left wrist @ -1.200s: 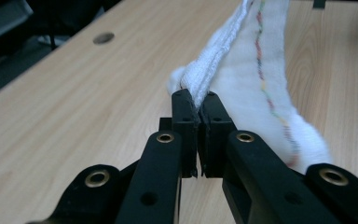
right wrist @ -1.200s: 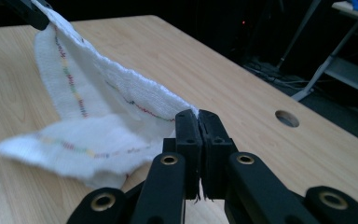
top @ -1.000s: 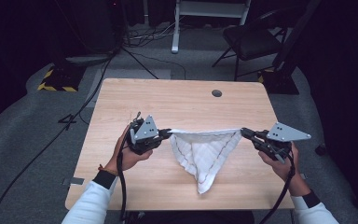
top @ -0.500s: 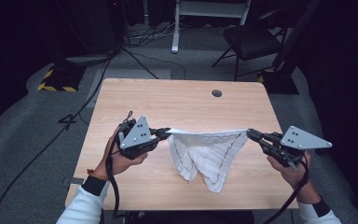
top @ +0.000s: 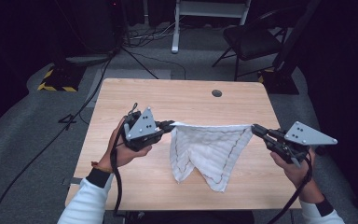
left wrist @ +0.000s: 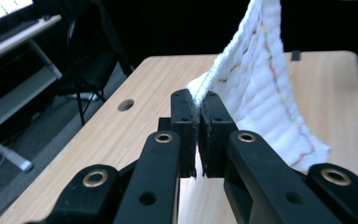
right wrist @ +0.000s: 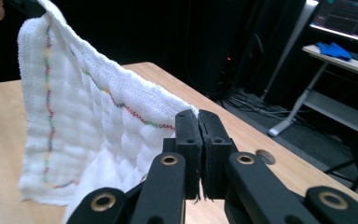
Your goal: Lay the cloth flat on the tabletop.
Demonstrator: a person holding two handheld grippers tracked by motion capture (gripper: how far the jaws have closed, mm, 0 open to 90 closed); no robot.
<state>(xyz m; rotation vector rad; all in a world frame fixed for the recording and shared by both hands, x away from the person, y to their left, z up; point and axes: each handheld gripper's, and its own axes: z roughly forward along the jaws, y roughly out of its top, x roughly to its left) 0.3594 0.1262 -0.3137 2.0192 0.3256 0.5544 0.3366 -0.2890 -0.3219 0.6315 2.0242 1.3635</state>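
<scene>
A white waffle-weave towel point(top: 209, 149) with coloured stitching hangs stretched between both grippers above the wooden table point(top: 177, 100). My left gripper point(top: 170, 125) is shut on the towel's left corner point(left wrist: 200, 91). At the other end my right gripper point(top: 254, 129) is shut on the right corner point(right wrist: 193, 114). The top edge runs taut between them, and the rest of the towel point(right wrist: 84, 135) sags in two points toward the table's near edge. In the left gripper view the towel point(left wrist: 265, 84) rises to the upper right.
The table has a round cable hole point(top: 216, 93) at its far right. Beyond it stand a black chair point(top: 249, 39), a white frame leg point(top: 175, 28) and floor cables point(top: 144, 35). A yellow-black striped block point(top: 56, 81) lies on the floor at left.
Both grippers have drawn toward the person and slightly apart, carrying the towel with them. The towel's top edge is now tauter and its hanging points have shifted nearer the front edge.
</scene>
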